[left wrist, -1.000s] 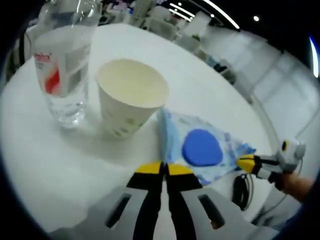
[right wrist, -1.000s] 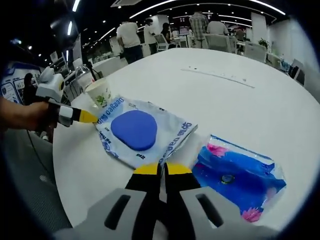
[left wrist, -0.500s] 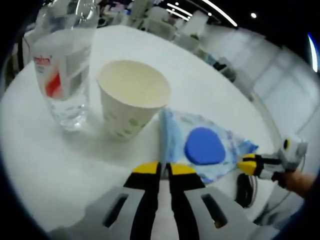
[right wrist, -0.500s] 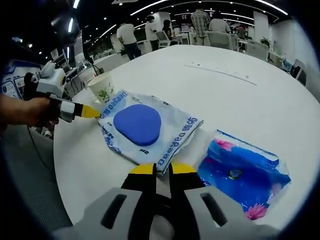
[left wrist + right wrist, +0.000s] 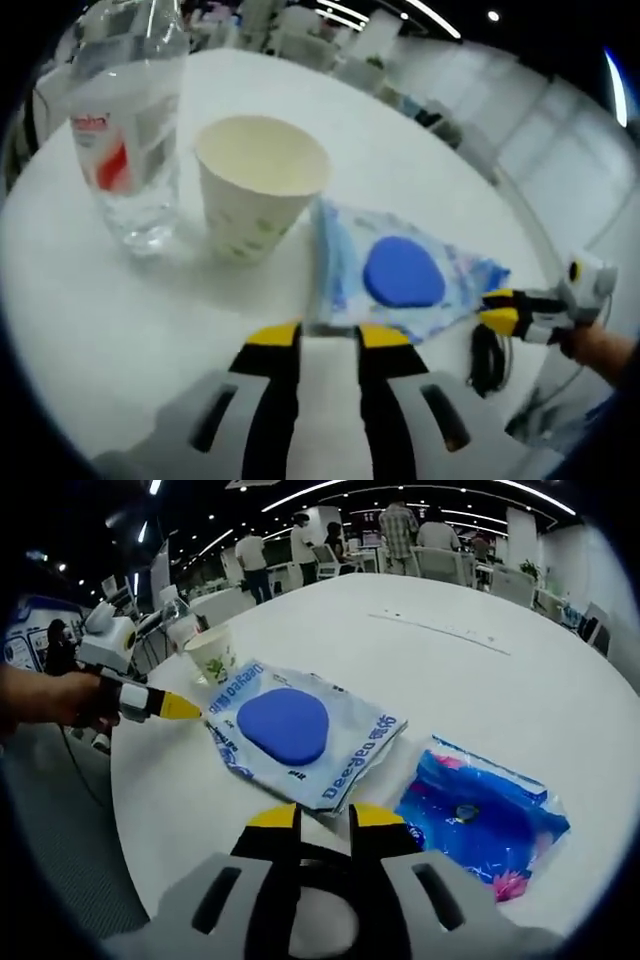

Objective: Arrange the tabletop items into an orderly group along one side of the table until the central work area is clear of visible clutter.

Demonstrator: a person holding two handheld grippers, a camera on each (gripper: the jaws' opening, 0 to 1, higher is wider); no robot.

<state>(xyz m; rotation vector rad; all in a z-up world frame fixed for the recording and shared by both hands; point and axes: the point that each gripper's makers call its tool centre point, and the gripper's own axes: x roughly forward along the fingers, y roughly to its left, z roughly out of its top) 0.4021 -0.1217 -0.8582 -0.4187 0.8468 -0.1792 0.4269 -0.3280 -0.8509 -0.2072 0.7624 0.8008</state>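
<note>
left claw (image 5: 328, 338) parted, empty, wipes pack (image 5: 395, 279) just ahead; right claw (image 5: 325, 818) parted, empty, same pack ahead.

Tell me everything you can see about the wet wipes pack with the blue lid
The wet wipes pack is a flat, soft plastic pouch, pale blue and white with blue lettering and a rounded blue lid at its middle. It lies flat on the white table near the edge, beside the paper cup, with a blue flowered packet apart on its other side. Neither gripper visibly touches it.
</note>
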